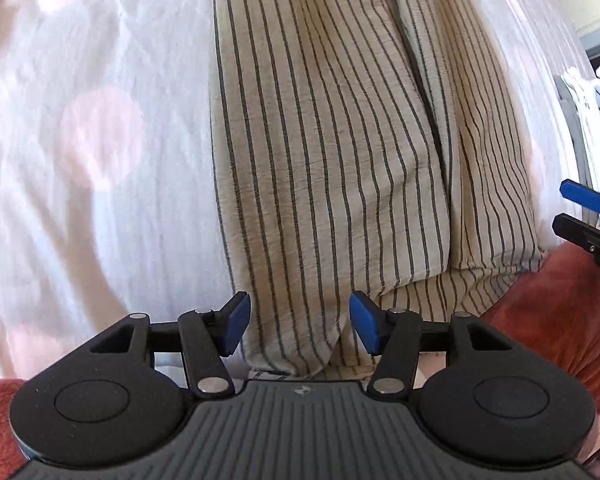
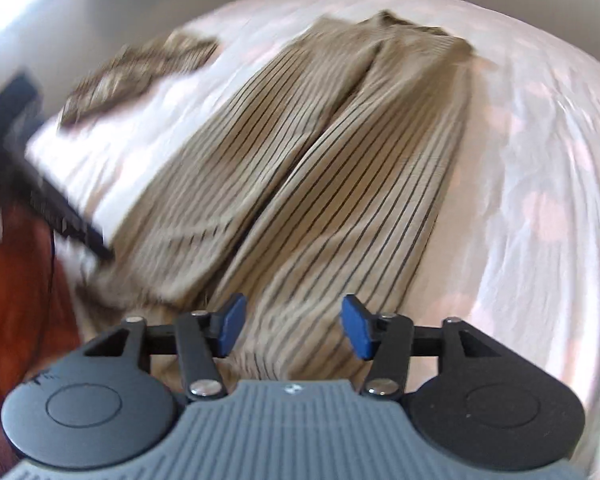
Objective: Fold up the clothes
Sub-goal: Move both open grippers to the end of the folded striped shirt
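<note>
— Left wrist view: what is seen ahead of the left gripper [image 1: 297, 326]?

— A pair of beige, dark-pinstriped, crinkled cotton trousers [image 1: 320, 140] is laid flat on the white bedsheet with pale pink dots [image 1: 92, 132]. The hem end is nearest, between and just beyond the spread, empty blue pads.

— And its long axis?

— It runs straight away from both claws, the two legs lying side by side. In the right wrist view the waistband end [image 2: 400, 28] is farthest.

— How is the right gripper [image 2: 293, 328] held?

— Its jaws are parted, nothing clamped, over the hem of the right-hand leg. Each claw is judged nearest its own leg.

— Anything else?

— A second, folded striped garment [image 2: 140, 76] is seen blurred, well apart to the left.
</note>
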Motion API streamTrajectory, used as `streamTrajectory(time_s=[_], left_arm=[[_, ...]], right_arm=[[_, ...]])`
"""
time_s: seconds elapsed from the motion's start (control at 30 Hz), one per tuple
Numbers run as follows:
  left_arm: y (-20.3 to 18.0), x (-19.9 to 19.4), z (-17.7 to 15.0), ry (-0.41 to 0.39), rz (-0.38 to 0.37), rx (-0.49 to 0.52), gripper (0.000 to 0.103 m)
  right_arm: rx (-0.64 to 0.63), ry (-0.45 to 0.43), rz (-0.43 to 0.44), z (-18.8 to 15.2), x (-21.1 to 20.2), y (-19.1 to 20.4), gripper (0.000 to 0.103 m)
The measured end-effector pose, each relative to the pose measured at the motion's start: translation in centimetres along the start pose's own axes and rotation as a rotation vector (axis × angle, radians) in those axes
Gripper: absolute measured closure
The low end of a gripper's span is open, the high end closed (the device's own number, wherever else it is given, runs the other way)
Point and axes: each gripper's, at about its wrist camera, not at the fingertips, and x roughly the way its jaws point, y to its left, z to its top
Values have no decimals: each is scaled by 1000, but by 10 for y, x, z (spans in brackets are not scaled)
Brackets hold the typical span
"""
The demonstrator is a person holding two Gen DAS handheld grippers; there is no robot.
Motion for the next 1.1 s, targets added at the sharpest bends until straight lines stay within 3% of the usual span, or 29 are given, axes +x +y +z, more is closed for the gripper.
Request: streamTrajectory(time_s=[0.07,0.1,0.13,0.2,0.27,0.4,0.43,0.67,0.7,0.73,0.8,0.9,1.0,1.1], left_arm=[[9,8,3,31,22,-17,53],[8,13,6,50,31,-21,60],[9,16,7,60,39,-20,75],[9,22,7,80,54,-17,93],[10,27,7,100,69,-13,97],[5,27,-1,135,134,46,103],[6,26,-2,142,151,52,103],[10,7,-6,64,49,33,102],[12,1,-7,23,6,27,89],[15,-5,-8,-17,-28,15,70],[21,-14,-8,-90,-55,-20,53],[34,-18,1,-161,-75,-101,53],[37,-24,14,-254,-93,-141,53],[43,-18,26,-287,-137,-159,53]], right_arm=[[75,-22,-12,-4,7,-9,43],[103,-30,-19,-5,9,-14,43],[129,-36,-25,-5,10,-19,43],[174,-44,-12,-7,12,-25,40],[183,-41,13,-8,14,-26,32],[148,-24,17,-5,18,-22,30],[141,-17,15,-5,19,-21,30],[231,58,38,-9,31,-36,30],[276,74,30,-9,34,-42,30],[327,92,18,-9,37,-49,30],[427,126,-5,-9,44,-63,30],[551,179,-7,-5,54,-79,30],[588,179,22,5,58,-87,29],[604,200,29,9,69,-93,24]])
